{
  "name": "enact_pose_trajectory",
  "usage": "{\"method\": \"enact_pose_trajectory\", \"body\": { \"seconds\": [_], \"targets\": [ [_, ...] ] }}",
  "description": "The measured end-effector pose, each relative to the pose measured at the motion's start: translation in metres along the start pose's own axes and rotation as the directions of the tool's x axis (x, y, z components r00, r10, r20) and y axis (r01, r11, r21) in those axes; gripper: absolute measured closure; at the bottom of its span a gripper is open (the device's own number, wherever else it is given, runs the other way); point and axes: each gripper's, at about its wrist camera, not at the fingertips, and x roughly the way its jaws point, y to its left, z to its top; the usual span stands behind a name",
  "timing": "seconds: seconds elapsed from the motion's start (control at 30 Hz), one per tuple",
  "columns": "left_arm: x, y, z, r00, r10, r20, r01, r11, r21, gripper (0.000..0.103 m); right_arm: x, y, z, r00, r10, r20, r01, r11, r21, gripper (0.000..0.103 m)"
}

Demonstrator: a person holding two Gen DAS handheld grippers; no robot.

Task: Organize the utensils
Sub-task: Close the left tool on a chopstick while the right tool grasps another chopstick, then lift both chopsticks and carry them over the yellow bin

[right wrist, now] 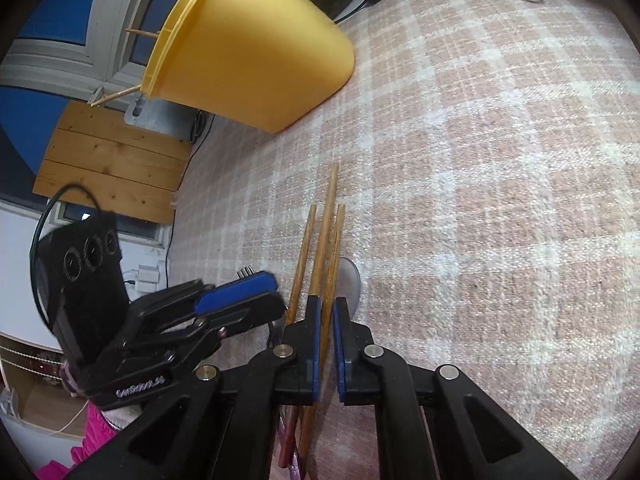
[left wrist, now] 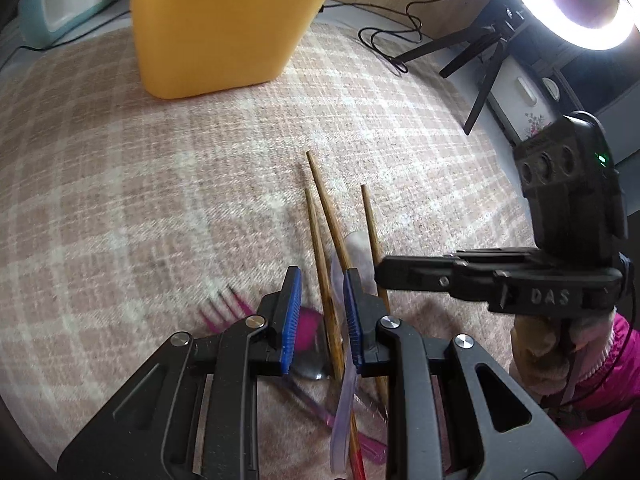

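Two hand-held tongs work over a pink plaid cloth (right wrist: 480, 160). The right tongs (right wrist: 326, 344) are clenched on one of three wooden chopsticks (right wrist: 324, 236) lying ahead of them. The left tongs (left wrist: 320, 312) stand partly open over the chopsticks and a clear plastic spoon (left wrist: 344, 400), gripping nothing visible. Only the left view shows a pink fork (left wrist: 228, 308) left of its jaws. Only the right view shows chopsticks already poking from the yellow bin (right wrist: 256, 52) standing farther ahead.

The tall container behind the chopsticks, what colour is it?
Yellow-orange plastic container, plain, no pattern; the right wrist view shows it best.
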Motion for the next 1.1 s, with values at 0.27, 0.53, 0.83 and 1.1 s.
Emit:
{"method": "enact_pose_trajectory", "body": {
  "seconds": [0.27, 0.53, 0.83, 1.1],
  "targets": [
    [0.012, 0.017, 0.012, 0.996, -0.087, -0.005, 0.086, 0.993, -0.083, 0.084, -0.013, -0.009, -0.004, 1.0, -0.005, 0.015, 0.005, 1.0, -0.004, 0.1],
    [0.001, 0.023, 0.01, 0.997, -0.075, 0.034, 0.078, 0.991, -0.108, 0.099, -0.023, -0.014, -0.008, 1.0, -0.009, 0.028, 0.009, 1.0, -0.013, 0.1],
    [-0.042, 0.02, 0.008, 0.991, -0.043, 0.129, 0.055, 0.994, -0.091, 0.099, -0.049, 0.002, -0.011, 0.995, -0.039, 0.087, 0.047, 0.994, -0.095, 0.1],
    [-0.092, 0.011, 0.001, 0.972, -0.018, 0.235, 0.034, 0.997, -0.064, 0.1, -0.079, 0.024, -0.015, 0.983, -0.075, 0.167, 0.106, 0.976, -0.188, 0.1]
  ]
}}
